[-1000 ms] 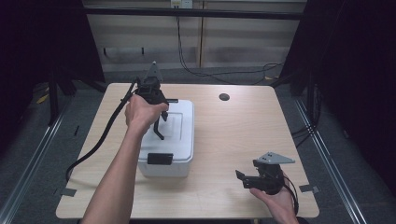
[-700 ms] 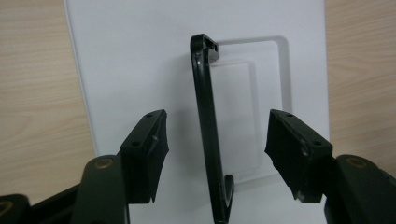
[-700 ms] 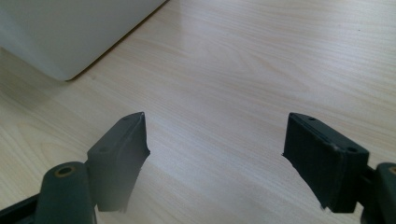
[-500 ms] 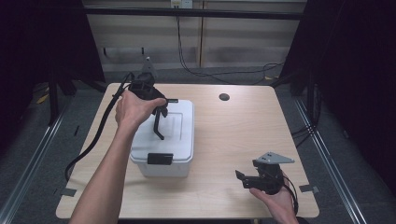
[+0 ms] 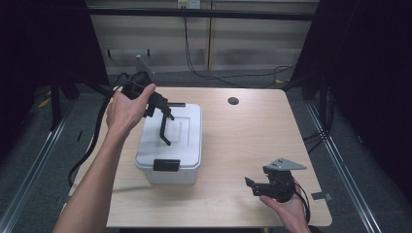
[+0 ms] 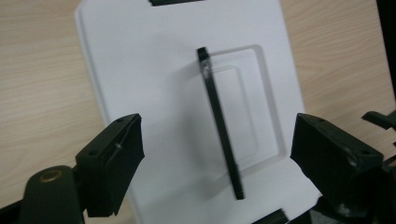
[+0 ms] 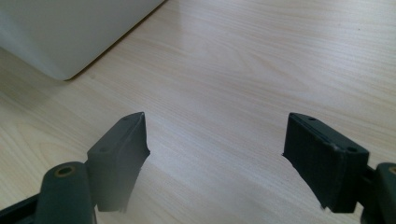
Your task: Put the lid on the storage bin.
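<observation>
A white lidded box point(image 5: 182, 145) sits on the left half of the wooden table point(image 5: 243, 141). A thin black handle point(image 5: 164, 130) stands up from its lid point(image 6: 154, 79). My left gripper point(image 5: 163, 108) hangs open above the box's far left edge, pointing down at the lid. The handle point(image 6: 219, 126) lies beyond and between its jaws, apart from both. A black latch point(image 5: 166, 165) closes the box's near side. Low over the table's near right corner, my right gripper point(image 5: 255, 186) stands open and holds nothing. Bare wood shows between its jaws point(image 7: 215, 135), and the box's corner point(image 7: 60, 32) lies farther off.
A small dark round disc point(image 5: 233, 101) marks the table's far middle. The left gripper's black cable point(image 5: 90, 145) hangs off the table's left edge. Dark frames and cables surround the table. Bare wood spreads between the box and the right gripper.
The left hand and its gripper have drawn back to the left, off the middle of the lid. The handle stays upright. The right gripper has not moved.
</observation>
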A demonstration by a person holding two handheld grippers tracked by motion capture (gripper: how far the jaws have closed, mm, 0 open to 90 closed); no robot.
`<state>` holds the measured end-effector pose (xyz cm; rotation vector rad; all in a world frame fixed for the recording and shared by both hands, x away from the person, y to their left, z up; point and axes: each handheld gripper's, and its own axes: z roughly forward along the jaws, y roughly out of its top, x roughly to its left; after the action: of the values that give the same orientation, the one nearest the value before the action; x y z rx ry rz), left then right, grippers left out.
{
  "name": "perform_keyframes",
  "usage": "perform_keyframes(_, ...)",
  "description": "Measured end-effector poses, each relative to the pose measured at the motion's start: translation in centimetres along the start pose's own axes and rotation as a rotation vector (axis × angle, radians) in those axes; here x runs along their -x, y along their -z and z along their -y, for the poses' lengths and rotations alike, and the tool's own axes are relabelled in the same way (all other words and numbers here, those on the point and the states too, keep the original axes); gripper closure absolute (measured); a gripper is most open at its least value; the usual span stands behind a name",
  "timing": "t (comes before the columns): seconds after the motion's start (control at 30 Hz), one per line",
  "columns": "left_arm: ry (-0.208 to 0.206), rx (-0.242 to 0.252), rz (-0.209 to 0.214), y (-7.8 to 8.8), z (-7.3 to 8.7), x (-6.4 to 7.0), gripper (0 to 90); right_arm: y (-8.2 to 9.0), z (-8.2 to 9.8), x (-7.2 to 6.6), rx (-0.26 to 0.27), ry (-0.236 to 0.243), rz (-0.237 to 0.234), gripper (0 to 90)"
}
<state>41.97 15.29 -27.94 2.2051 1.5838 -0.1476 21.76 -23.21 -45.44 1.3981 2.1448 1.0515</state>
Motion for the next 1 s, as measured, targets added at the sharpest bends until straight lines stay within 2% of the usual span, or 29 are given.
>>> perform_keyframes(0.03, -0.01, 0.008, 0.002, 0.2, 0.2, -0.4, 16.8, 0.0, 0.0, 0.0, -0.001, 0.0, 0.0, 21.0)
perform_keyframes(0.1, -0.027, 0.02, 0.034, 0.6, 0.5, -1.1, 16.8, -0.1, 0.0, 0.0, 0.0, 0.002, 0.0, 21.0)
perform_keyframes(0.13, -0.027, 0.02, 0.034, 0.6, 0.5, -1.1, 16.8, -0.1, 0.0, 0.0, -0.001, 0.001, 0.0, 21.1)
perform_keyframes(0.17, -0.06, 0.027, 0.045, 1.0, 0.8, -1.6, 16.8, -0.1, 0.0, 0.0, -0.002, 0.001, 0.001, 21.0)
perform_keyframes(0.27, -0.081, 0.048, 0.065, 1.8, 1.2, -2.0, 16.8, -0.1, 0.0, 0.0, -0.005, -0.004, 0.003, 21.0)
perform_keyframes(0.4, -0.109, 0.049, 0.035, 2.3, 1.6, -2.4, 16.8, -0.1, 0.0, 0.0, 0.0, 0.0, 0.003, 21.1)
perform_keyframes(0.43, -0.118, 0.062, 0.029, 2.6, 1.9, -2.5, 16.8, -0.1, 0.0, 0.0, -0.001, -0.001, 0.003, 21.1)
perform_keyframes(0.53, -0.138, 0.085, 0.03, 3.1, 2.4, -3.0, 16.8, -0.1, 0.0, 0.0, -0.002, 0.0, 0.003, 21.1)
perform_keyframes(0.7, -0.201, 0.11, 0.025, 3.4, 3.4, -3.6, 17.1, -0.1, 0.0, 0.0, -0.002, -0.002, 0.003, 21.1)
perform_keyframes(0.73, -0.201, 0.11, 0.025, 3.4, 3.4, -3.6, 17.1, -0.1, 0.0, 0.0, -0.002, -0.002, 0.003, 21.1)
perform_keyframes(0.77, -0.234, 0.114, 0.034, 3.3, 3.8, -3.9, 17.1, -0.1, 0.0, 0.0, -0.001, -0.004, 0.003, 21.1)
perform_keyframes(0.8, -0.234, 0.114, 0.034, 3.3, 3.8, -3.9, 17.1, -0.1, 0.0, 0.0, -0.001, -0.004, 0.003, 21.1)
perform_keyframes(0.87, -0.262, 0.118, 0.049, 3.2, 4.2, -4.3, 17.1, -0.1, 0.0, 0.0, -0.004, -0.008, 0.005, 21.1)
perform_keyframes(0.9, -0.277, 0.144, 0.044, 3.1, 4.7, -4.5, 17.1, -0.1, 0.0, 0.0, -0.004, -0.01, 0.005, 21.1)
perform_keyframes(0.97, -0.287, 0.151, 0.052, 3.1, 4.9, -4.8, 17.1, -0.1, 0.0, 0.0, -0.004, -0.01, 0.006, 21.0)
perform_keyframes(1.0, -0.272, 0.178, 0.067, 3.0, 5.4, -5.1, 17.1, -0.1, 0.0, 0.0, -0.004, -0.008, 0.006, 21.1)
